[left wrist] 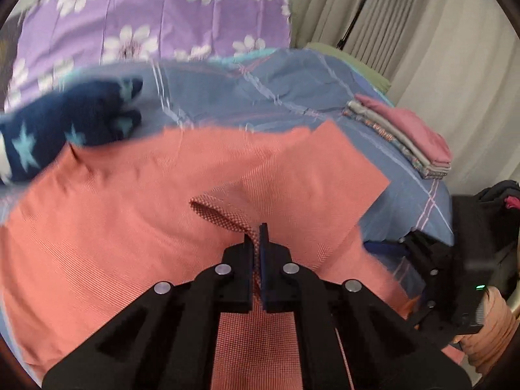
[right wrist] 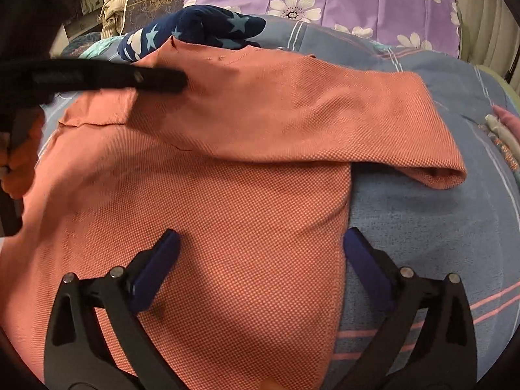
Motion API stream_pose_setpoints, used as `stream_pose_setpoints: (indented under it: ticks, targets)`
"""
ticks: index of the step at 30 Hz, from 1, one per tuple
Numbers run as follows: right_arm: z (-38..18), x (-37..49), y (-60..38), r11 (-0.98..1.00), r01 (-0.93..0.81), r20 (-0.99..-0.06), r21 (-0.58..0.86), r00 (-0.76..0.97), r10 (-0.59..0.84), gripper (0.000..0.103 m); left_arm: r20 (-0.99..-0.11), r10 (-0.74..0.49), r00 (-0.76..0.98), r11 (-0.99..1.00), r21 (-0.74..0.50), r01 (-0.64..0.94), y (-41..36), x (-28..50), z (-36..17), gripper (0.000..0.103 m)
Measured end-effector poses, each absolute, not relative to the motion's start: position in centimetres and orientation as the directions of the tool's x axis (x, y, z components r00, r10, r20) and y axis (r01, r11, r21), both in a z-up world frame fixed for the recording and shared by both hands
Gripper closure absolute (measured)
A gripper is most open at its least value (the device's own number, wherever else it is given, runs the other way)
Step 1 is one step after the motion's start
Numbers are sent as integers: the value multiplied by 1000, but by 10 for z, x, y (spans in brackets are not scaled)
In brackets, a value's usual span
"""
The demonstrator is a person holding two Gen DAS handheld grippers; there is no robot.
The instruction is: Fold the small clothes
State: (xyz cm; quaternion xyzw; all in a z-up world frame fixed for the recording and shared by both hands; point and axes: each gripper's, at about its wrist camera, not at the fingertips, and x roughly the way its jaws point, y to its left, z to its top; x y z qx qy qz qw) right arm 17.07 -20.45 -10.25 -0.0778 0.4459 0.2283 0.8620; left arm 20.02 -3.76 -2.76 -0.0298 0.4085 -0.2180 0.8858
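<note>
A salmon-pink knitted shirt [right wrist: 247, 149] lies spread on the blue bed sheet [right wrist: 422, 227], with one sleeve [right wrist: 406, 136] stretched out to the right. My left gripper [left wrist: 256, 232] is shut on a raised fold of this shirt [left wrist: 130, 227], and fabric shows between its pads. In the right wrist view the left gripper [right wrist: 175, 79] reaches in from the upper left, over the shirt's far part. My right gripper [right wrist: 260, 240] stands wide open just above the shirt's lower body. Its right finger [right wrist: 357, 247] is beside the shirt's side edge, and nothing is pinched.
A navy garment with pale stars [left wrist: 65, 126] lies bunched beyond the shirt. A stack of folded clothes [left wrist: 406, 136] sits at the bed's right edge. A purple flowered pillow [left wrist: 156, 16] lies at the head, with curtains [left wrist: 438, 48] behind. A dark bag [left wrist: 487, 214] stands beside the bed.
</note>
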Motion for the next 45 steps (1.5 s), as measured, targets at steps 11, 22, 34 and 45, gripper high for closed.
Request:
stream_pose_setpoints:
  ticks: [11,22,34,45]
  targets:
    - [-38,130,-209,926,-370,-596,-71,760,258,15,-672,-316,670,945,-157,288,25,180,27,100]
    - [-18,170,-203,933,-354,-651,72,692,313,15,-676,-244,695,970,-183,161,92,166,22,100]
    - [-50,187,-203,953,-302,-734,33,640,229,15,-768,-87,634,988,-149,-45,155,159,-39,95]
    - [-73,210,-190,945,-327,-797,-7,572,192,44,-745,-115,657,990,-143,11,130,160,-43,66]
